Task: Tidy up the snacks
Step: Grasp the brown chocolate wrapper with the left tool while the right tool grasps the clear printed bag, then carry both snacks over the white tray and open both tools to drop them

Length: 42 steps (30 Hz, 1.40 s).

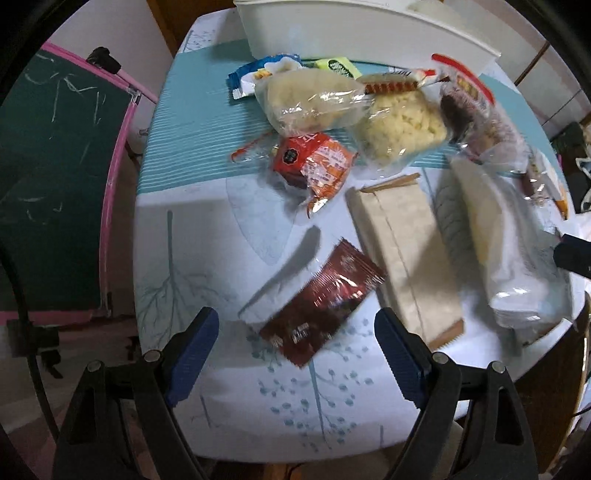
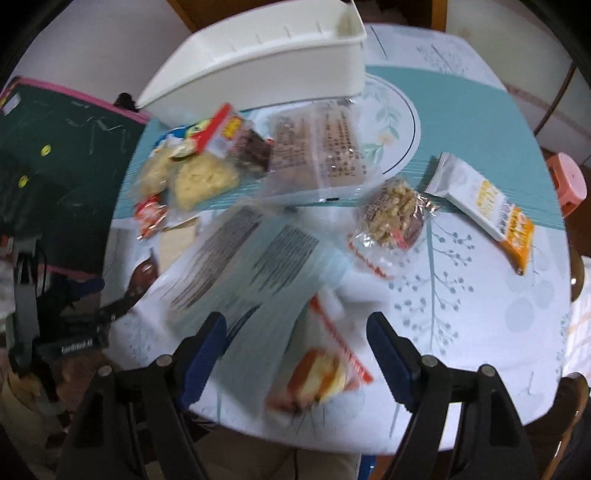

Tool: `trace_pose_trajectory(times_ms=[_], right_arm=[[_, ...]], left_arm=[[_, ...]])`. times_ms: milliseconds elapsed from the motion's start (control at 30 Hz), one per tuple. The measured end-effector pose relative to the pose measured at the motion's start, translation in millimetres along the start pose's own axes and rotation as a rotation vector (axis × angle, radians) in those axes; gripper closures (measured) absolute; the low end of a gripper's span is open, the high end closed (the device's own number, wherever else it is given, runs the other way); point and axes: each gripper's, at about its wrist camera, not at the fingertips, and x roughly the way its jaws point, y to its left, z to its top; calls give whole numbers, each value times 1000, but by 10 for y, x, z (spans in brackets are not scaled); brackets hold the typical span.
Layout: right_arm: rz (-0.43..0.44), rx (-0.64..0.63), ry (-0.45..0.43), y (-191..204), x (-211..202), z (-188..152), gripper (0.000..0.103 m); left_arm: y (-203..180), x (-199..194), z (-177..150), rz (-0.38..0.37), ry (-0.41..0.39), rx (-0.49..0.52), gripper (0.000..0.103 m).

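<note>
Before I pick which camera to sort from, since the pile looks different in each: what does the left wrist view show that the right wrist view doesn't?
Only the left wrist view shows the dark red sachet whole, lying flat between the open left gripper.

Only the right wrist view shows the walnut snack pack, the white and orange bar wrapper, the plate and the open right gripper above a blurred cake packet.

Both show the white bin, the pale puffed snacks and the orange packet.
</note>
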Motion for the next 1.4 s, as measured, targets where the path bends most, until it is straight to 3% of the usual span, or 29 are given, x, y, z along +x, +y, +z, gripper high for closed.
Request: trace_pose_trajectory(times_ms=[300,333,400,467,500,533,600,867,1400], right_arm=[[166,109,135,-119,551,211,26],[166,102,115,-97,548,224,32],[201,86,128,-36,615,245,54],[213,83,125,-5,645,240,75],[223,79,113,8,636,239,85],[224,78,107,19,638,257,88],[216,69,89,65,594,255,98],[174,-22,-33,282,110,211,101],[55,-192,-396,857,-1696,460,102]], left_arm=[[58,295,105,-17,53,8,17],[98,291,127,-19,48,7,18],[140,292,150,-19,38,13,23],[169,277,136,-22,20,27,39],[176,260,150,-24,16,40,55],[180,246,167,-21,15,54,66],[185,236,165,-18,31,59,68],[182,-140,142,-17,-20,20,71],[190,-2058,621,-102,-373,27,71]])
